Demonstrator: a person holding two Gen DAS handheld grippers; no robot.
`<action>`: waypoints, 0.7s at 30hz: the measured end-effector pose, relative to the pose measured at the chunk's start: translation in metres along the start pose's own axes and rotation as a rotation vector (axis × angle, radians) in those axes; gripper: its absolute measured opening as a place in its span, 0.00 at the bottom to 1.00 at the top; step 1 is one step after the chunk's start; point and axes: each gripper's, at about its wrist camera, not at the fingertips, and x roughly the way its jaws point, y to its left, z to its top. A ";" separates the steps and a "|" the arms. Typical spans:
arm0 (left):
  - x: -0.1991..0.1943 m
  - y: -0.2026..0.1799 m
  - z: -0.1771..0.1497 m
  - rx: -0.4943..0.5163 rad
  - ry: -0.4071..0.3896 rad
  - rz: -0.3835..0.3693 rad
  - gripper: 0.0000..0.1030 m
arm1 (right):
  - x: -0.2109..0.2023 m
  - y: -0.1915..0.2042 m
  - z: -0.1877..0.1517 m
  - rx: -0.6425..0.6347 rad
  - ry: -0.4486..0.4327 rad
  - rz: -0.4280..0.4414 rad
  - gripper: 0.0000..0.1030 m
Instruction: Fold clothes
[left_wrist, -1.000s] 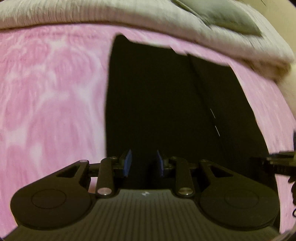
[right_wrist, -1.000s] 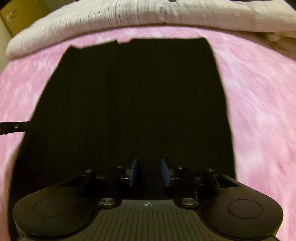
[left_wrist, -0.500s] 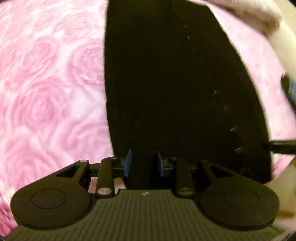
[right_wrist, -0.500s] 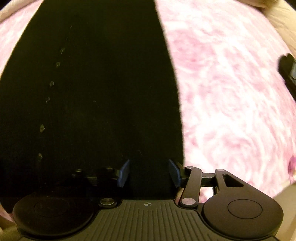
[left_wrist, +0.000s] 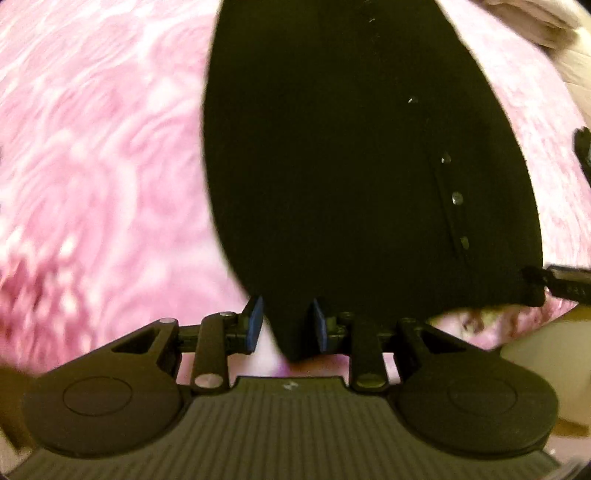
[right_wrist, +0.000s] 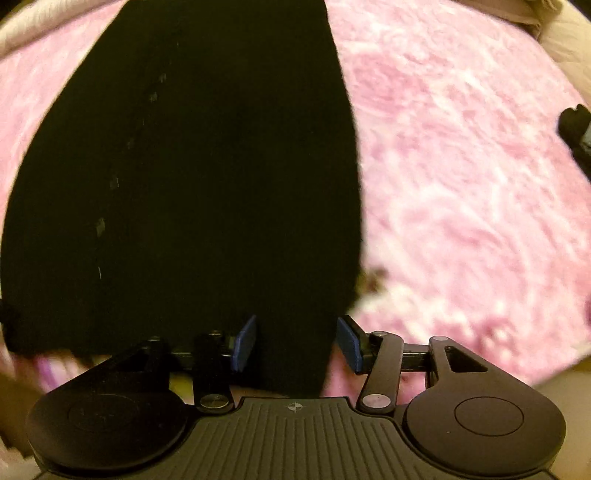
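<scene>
A black garment (left_wrist: 351, 155) with a row of small buttons (left_wrist: 457, 198) lies lengthwise on the pink rose-patterned blanket (left_wrist: 92, 166). Its near corner tapers in between the blue pads of my left gripper (left_wrist: 286, 326), which is shut on it. In the right wrist view the same black garment (right_wrist: 207, 177) fills the left half. My right gripper (right_wrist: 295, 341) stands open, pads wide apart, and the garment's near edge lies loosely between them. A finger of the right gripper (left_wrist: 569, 286) shows at the garment's right corner in the left wrist view.
The pink blanket (right_wrist: 461, 184) spreads to the right of the garment. A beige ribbed cover (left_wrist: 535, 22) lies at the far edge of the bed. A dark object (right_wrist: 576, 125) pokes in at the right border. The bed's near edge runs just below both grippers.
Both grippers have drawn back toward the near edge and tilted down, so the garment now stretches away lengthwise. The right gripper's pads have spread open. The left pads keep the same gap.
</scene>
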 end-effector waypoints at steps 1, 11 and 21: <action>-0.012 -0.005 -0.002 -0.028 -0.021 0.014 0.23 | -0.007 -0.003 -0.005 -0.007 0.004 -0.002 0.49; -0.160 -0.102 -0.051 -0.081 -0.338 0.052 0.32 | -0.163 -0.048 -0.040 -0.040 -0.265 0.112 0.50; -0.221 -0.161 -0.124 -0.087 -0.383 0.103 0.33 | -0.238 -0.090 -0.069 -0.034 -0.303 0.177 0.51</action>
